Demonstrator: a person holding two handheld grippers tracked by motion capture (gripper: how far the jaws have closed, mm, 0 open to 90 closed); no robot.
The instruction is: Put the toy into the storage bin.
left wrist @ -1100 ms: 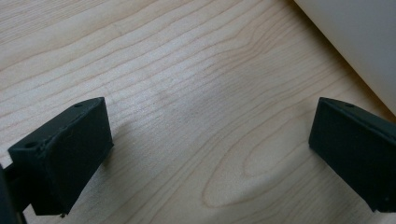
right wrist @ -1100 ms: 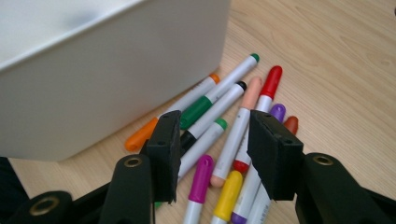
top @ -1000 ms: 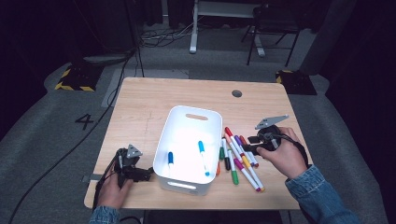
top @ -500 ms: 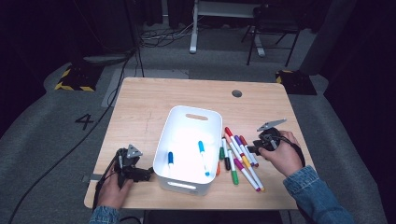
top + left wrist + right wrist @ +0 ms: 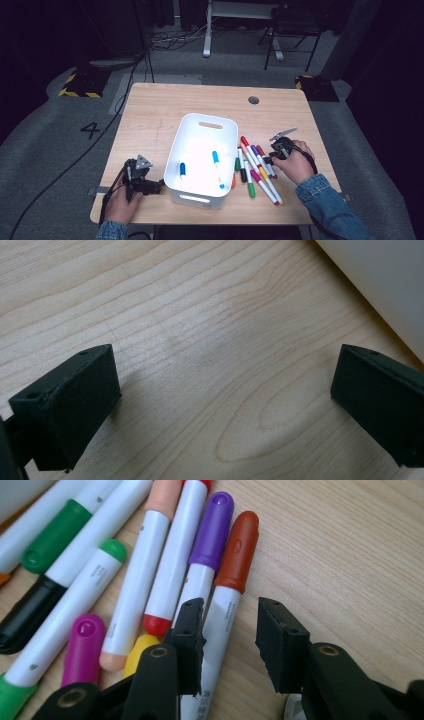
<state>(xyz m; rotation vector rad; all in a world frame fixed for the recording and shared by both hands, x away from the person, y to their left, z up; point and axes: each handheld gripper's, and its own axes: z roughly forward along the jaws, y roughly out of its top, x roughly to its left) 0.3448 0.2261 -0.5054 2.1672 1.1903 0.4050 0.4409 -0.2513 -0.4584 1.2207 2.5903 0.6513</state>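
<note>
While the high view sets the right tongs at the far-right edge of the marker cluster on the wooden surface, the right gripper view settles which marker they straddle: the brown-capped marker, outermost of the row. Its white barrel lies between the two black jaws, which have just been closing; a gap still shows on the right side, so the marker is straddled, not yet pinched. Just beside it lies a purple-capped marker, then a red-tipped one and green-capped ones. From above, the white bin sits just left of the cluster with two blue markers inside. The left tongs rest near the bin's near-left corner; the left gripper view shows them spread wide over bare wood, the bin's wall at the upper right.
</note>
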